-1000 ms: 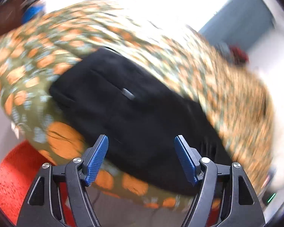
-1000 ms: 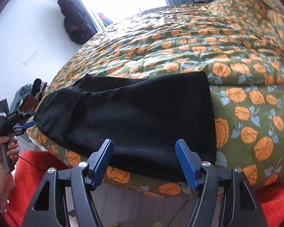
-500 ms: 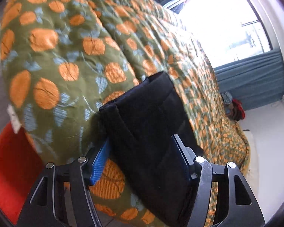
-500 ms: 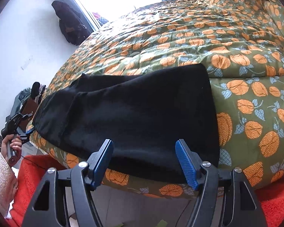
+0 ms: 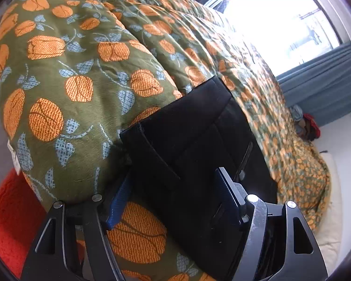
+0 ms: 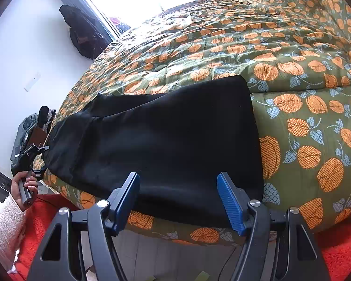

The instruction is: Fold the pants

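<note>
Left wrist view: left tongs (image 5: 173,199) spread wide, straddling the waistband corner of the black pants (image 5: 199,145) at the bed (image 5: 82,70) edge; the lower finger is half buried under cloth. Advice: seat both layers before closing.

Right wrist view: right tongs (image 6: 182,201) parted, empty, at the hem end. Pants lie flat, legs stacked; the near edge droops out of sight.

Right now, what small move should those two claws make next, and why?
Probably close the left claw: its open fingers already straddle the waistband edge of the black fabric pants. The right claw hangs open short of the hem, on the orange-patterned green quilt.
</note>
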Demonstrator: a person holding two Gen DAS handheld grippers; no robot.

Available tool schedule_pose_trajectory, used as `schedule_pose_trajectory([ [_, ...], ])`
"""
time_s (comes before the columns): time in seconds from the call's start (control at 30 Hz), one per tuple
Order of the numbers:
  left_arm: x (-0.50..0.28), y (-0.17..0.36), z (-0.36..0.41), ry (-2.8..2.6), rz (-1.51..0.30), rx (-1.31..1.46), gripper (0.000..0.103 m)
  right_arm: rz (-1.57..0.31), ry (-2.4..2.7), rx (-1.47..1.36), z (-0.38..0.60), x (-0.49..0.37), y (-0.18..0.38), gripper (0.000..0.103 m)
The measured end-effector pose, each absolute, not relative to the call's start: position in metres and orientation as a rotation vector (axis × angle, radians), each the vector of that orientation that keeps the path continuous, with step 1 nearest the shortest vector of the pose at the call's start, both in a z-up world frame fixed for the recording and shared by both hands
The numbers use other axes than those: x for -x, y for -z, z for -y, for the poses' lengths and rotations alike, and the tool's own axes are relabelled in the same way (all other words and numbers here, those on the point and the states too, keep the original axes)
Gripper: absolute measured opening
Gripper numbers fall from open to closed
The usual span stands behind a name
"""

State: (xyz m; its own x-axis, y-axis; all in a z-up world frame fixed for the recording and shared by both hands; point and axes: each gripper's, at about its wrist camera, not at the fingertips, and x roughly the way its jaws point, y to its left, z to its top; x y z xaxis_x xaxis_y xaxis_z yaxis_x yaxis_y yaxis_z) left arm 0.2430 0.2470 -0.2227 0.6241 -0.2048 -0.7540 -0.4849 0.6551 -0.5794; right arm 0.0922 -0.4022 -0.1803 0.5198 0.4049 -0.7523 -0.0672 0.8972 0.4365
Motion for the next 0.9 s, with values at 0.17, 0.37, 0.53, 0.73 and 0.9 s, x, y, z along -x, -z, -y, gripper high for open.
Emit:
schedule_pose_trajectory([
  [0.17, -0.256, 0.228, -0.243, -0.187, -0.931, 0.858, 0.086, -0.995, -0.291, -0.383, 0.402, -0.094, 0.182, 0.068],
  [0.37, -0.272, 0.222, -0.231, -0.188, -0.94, 0.802, 0.09, -0.996, -0.293, -0.376, 0.4, -0.095, 0.183, 0.069],
  [0.53, -0.261, 0.23, -0.244, -0.178, -0.911, 0.851, 0.075, -0.999, -0.294, -0.379, 0.399, -0.096, 0.185, 0.069],
  [0.73, -0.273, 0.233, -0.242, -0.144, -0.955, 0.842, 0.089, -1.0, -0.299, -0.374, 0.396, -0.099, 0.185, 0.071],
  [0.9, -0.272, 0.227, -0.237, -0.191, -0.94, 0.811, 0.078, -0.998, -0.303, -0.378, 0.396, -0.098, 0.185, 0.071],
])
